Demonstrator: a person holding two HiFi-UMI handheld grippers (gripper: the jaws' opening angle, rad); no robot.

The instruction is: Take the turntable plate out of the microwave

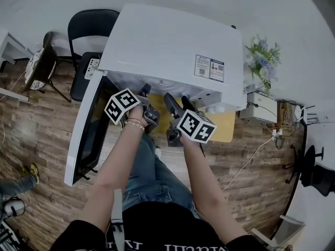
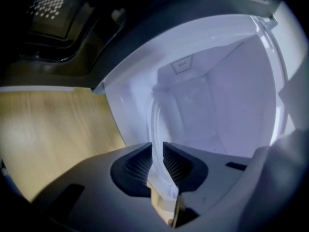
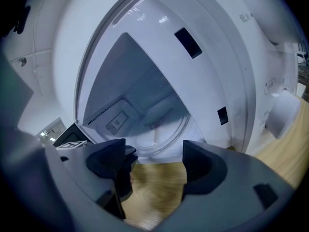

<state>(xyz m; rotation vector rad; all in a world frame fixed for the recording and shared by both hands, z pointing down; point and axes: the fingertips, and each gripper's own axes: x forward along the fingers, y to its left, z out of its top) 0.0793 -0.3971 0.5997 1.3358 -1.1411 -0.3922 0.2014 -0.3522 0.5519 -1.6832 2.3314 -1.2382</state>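
The white microwave [image 1: 167, 51] stands on a wooden table with its door [image 1: 86, 129] swung open to the left. The clear glass turntable plate [image 2: 155, 124] lies inside the cavity. In the left gripper view, my left gripper [image 2: 158, 161] is shut on the plate's near rim, which runs between the ribbed pads. The right gripper view shows the plate [image 3: 161, 129] on the cavity floor ahead of my right gripper [image 3: 154, 163], which is open with only table wood between its jaws. In the head view both grippers, left [image 1: 147, 95] and right [image 1: 179, 102], sit at the cavity mouth.
A black chair [image 1: 89, 30] stands behind the microwave on the left. A vase of flowers [image 1: 261, 54] and a white box with cables [image 1: 259, 109] sit to the right. The open door hangs over the floor beside my left arm.
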